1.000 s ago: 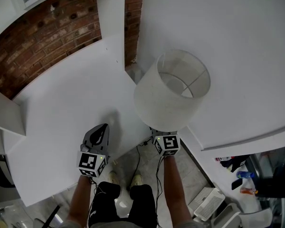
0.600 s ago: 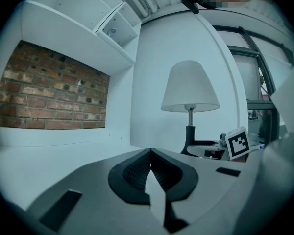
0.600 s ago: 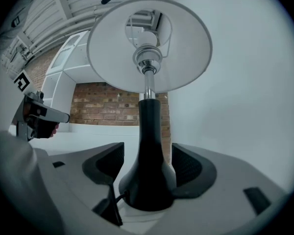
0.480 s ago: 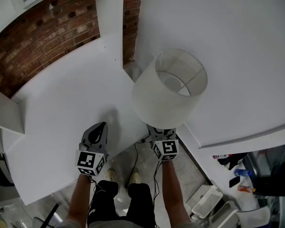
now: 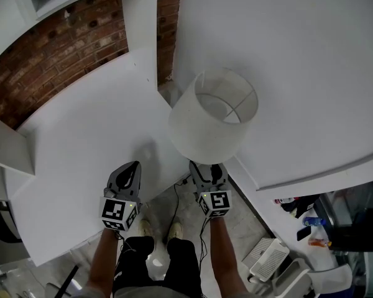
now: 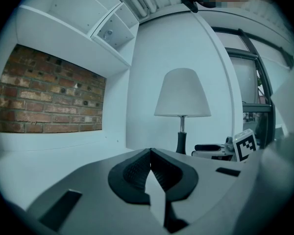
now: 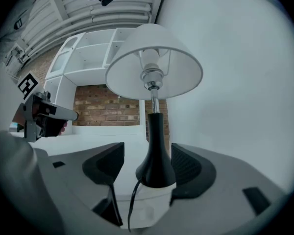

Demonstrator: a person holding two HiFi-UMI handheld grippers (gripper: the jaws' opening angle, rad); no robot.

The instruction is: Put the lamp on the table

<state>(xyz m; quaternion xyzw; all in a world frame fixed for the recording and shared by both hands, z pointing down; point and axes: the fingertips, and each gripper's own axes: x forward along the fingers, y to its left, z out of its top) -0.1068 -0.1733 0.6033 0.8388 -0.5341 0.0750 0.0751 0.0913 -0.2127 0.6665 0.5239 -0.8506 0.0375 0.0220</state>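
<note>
The lamp point(image 5: 205, 126) has a white drum shade and a black flared base point(image 7: 156, 151) on a pale foot. My right gripper point(image 5: 206, 169) is shut on that base, and the shade hides the grip in the head view. The lamp stands upright in the gap by the right edge of the white table point(image 5: 81, 135). Its black cord point(image 7: 132, 199) hangs down in front of the base. My left gripper point(image 5: 129, 172) is shut and empty over the table's near edge, to the left of the lamp point(image 6: 182, 94).
A brick wall point(image 5: 56, 48) backs the table, with white shelves point(image 7: 88, 48) above it. A broad white surface point(image 5: 298, 54) fills the right side. A cable point(image 5: 177, 194) runs on the floor by the person's feet. Clutter point(image 5: 270, 259) sits at lower right.
The right gripper has carried the lamp a little to the left and away from me, toward the table's edge. The left gripper has stayed where it was.
</note>
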